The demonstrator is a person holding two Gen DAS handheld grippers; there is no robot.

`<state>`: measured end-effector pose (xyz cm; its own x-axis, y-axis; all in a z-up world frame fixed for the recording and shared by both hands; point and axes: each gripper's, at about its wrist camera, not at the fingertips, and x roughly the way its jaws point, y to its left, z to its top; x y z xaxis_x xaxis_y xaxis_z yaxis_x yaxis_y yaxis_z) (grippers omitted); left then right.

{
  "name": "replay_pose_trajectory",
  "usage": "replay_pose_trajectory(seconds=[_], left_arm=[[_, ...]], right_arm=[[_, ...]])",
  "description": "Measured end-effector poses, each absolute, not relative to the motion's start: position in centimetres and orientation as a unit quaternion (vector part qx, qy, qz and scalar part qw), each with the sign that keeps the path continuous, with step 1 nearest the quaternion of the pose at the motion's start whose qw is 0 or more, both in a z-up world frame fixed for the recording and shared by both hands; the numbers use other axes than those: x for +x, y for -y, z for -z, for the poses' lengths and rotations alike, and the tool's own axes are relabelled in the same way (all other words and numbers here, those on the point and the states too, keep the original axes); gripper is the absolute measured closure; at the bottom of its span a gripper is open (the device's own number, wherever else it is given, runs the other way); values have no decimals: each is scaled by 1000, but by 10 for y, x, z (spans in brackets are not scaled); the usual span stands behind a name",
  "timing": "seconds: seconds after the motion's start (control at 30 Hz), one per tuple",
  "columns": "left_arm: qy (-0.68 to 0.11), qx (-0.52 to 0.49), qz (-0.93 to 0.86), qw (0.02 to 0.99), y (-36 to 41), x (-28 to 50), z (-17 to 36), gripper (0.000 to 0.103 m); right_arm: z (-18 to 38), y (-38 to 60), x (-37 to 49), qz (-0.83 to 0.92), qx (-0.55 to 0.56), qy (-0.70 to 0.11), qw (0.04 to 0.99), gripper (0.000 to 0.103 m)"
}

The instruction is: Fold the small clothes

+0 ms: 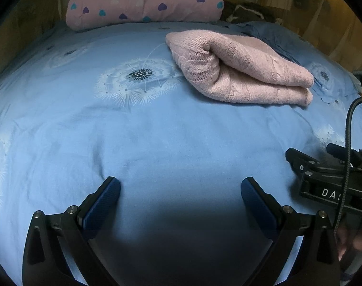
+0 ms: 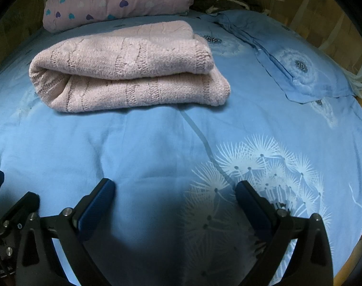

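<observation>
**Lying folded: pink sweater on the bed, both tools empty**

Lying on the blue bedspread (image 2: 138,147), the pink knit sweater (image 2: 130,71) is folded into a thick bundle of stacked layers, its rounded fold toward the left in the right wrist view. In the left wrist view the same sweater (image 1: 240,71) sits ahead and to the right, beside a white dandelion print (image 1: 138,78) on the spread.

Behind the sweater, at the head of the bed, rests a pink quilt with purple and teal hearts (image 2: 119,0), rolled or folded into a long bolster shape. To the right of it lies a dark bundle of fabric (image 2: 226,2), too dim to identify. A blue pillowcase with the same dandelion pattern (image 2: 307,76) lies flat at the right of the bed.

The left tool (image 1: 181,188) is spread wide with nothing between its blue pads, hovering over bare bedspread well short of the sweater. The right tool (image 2: 175,188) is likewise spread wide and holds nothing, above another dandelion print (image 2: 271,166). The two tools are side by side, the right one's body showing at the edge of the left view.
</observation>
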<state>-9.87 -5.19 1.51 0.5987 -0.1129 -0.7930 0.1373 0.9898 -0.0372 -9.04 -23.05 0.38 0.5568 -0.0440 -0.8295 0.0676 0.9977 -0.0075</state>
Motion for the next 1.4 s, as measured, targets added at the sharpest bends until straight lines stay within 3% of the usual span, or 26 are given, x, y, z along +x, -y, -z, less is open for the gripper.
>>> replay_pose_trajectory(seconds=[1.4], left_arm=[[-439, 43, 45, 896, 57, -100, -17, 16]], right_arm=[[-5, 229, -92, 35, 8, -469, 882, 0]])
